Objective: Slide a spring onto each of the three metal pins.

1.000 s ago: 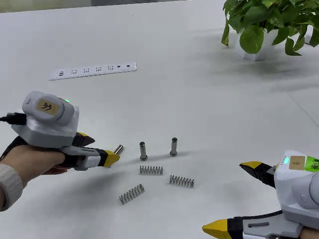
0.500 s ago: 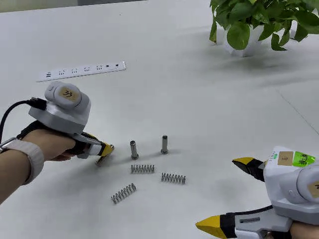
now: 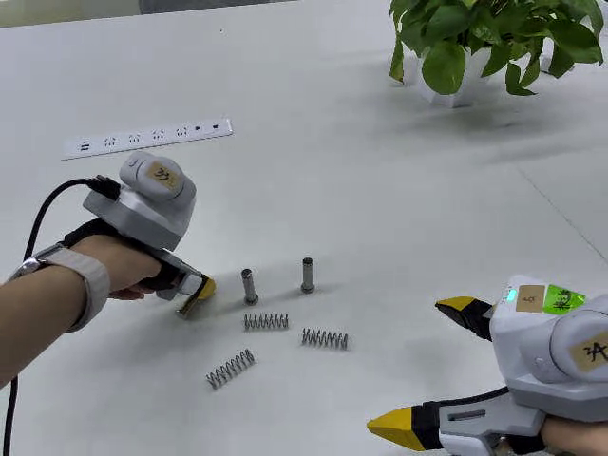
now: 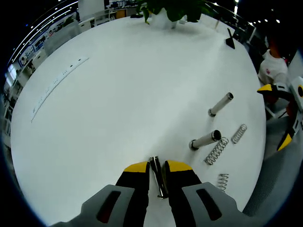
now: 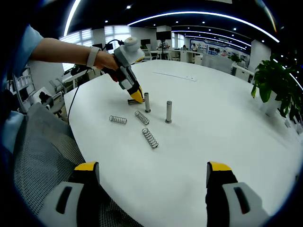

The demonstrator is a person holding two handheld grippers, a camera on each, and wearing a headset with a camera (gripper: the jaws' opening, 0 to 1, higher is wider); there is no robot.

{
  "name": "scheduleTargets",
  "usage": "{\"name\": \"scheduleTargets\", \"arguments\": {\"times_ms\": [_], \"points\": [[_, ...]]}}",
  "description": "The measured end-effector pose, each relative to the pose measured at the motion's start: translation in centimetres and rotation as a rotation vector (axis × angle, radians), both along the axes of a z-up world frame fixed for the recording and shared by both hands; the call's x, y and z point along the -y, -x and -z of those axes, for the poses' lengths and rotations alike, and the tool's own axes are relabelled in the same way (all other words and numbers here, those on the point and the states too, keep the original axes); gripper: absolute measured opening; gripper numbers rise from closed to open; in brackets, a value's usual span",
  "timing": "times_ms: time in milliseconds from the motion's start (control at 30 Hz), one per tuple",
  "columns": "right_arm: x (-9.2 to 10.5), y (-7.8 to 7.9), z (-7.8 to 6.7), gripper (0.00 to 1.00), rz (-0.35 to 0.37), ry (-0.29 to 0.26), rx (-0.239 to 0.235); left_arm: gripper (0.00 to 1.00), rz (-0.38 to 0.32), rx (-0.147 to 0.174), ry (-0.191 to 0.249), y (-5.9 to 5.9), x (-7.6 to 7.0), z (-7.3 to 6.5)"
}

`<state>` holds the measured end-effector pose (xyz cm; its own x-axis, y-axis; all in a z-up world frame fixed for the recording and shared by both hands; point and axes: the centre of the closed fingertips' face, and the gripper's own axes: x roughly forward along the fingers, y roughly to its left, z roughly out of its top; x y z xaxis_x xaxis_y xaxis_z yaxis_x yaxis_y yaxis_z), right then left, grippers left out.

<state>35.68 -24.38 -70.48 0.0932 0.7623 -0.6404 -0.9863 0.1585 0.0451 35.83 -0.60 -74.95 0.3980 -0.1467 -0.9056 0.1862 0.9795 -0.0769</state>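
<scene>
L gripper (image 4: 157, 166) clamps pin (image 4: 160, 183); R gripper (image 5: 152, 166) agape nr table (image 5: 213, 123) edge.

My headset looks down on the bench (image 3: 380, 190). The left hand-held gripper (image 4: 156, 166) camera skims it closely; the right camera, farther off, shares the pins (image 4: 204, 140).

Handwritten sticker (image 3: 161, 175) on left hand-held gripper (image 3: 198, 291), another on right hand-held gripper (image 3: 421, 366), unreadable
</scene>
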Motion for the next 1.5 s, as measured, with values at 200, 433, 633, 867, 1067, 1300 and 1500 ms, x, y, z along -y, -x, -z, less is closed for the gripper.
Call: {"name": "scheduleTargets", "arguments": {"times_ms": [200, 433, 633, 867, 1067, 1300, 1500], "points": [[-0.1, 0.1, 0.0, 0.95, -0.004, 0.001, 0.001, 0.13, 0.000, -0.031, -0.047, 0.5, 0.4, -0.3], [-0.1, 0.2, 0.2, 0.95, -0.010, 0.006, 0.003, 0.10, -0.001, -0.058, -0.111, 0.7, 0.5, -0.7], [-0.1, 0.1, 0.3, 0.95, -0.007, -0.005, -0.014, 0.08, -0.020, -0.056, -0.095, 0.8, 0.3, -0.9], [-0.2, 0.1, 0.1, 0.94, -0.005, -0.017, -0.020, 0.07, -0.073, -0.019, -0.017, 0.7, 0.0, -0.9], [-0.3, 0.4, 0.3, 0.94, -0.019, -0.014, -0.027, 0.07, -0.089, 0.028, 0.019, 0.8, -0.1, -1.0], [-0.2, 0.6, 0.6, 0.94, -0.029, -0.004, -0.028, 0.07, -0.094, 0.088, 0.038, 0.8, -0.2, -2.2], [-0.2, 0.8, 0.7, 0.94, -0.036, 0.003, -0.025, 0.07, -0.089, 0.161, 0.039, 0.3, -0.7, -3.2]]}}
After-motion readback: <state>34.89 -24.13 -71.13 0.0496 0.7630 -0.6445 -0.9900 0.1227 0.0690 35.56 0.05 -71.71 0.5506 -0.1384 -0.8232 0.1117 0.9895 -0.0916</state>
